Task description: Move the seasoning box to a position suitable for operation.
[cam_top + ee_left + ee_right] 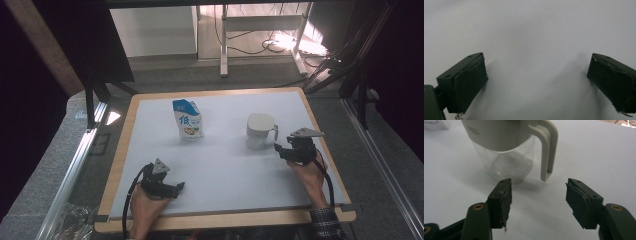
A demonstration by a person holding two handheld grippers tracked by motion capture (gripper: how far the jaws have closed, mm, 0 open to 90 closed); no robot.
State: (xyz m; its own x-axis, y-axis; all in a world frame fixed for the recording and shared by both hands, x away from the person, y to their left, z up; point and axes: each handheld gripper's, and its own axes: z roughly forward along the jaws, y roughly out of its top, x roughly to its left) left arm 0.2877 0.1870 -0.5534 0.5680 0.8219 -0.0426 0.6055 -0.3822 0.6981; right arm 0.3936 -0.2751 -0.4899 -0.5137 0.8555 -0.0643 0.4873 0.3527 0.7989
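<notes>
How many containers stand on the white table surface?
2: a blue and white pouch upright at the far left-centre, and a clear lidded jug at the right, just ahead of the right gripper.

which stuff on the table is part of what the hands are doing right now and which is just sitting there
In the job:
- pitcher, clear body with a white lid and handle, just ahead of the right gripper, whose jaws stand apart with nothing between them

Lying about:
- blue and white pouch, upright on the far left of the white table top
- left gripper, open over bare table
</notes>
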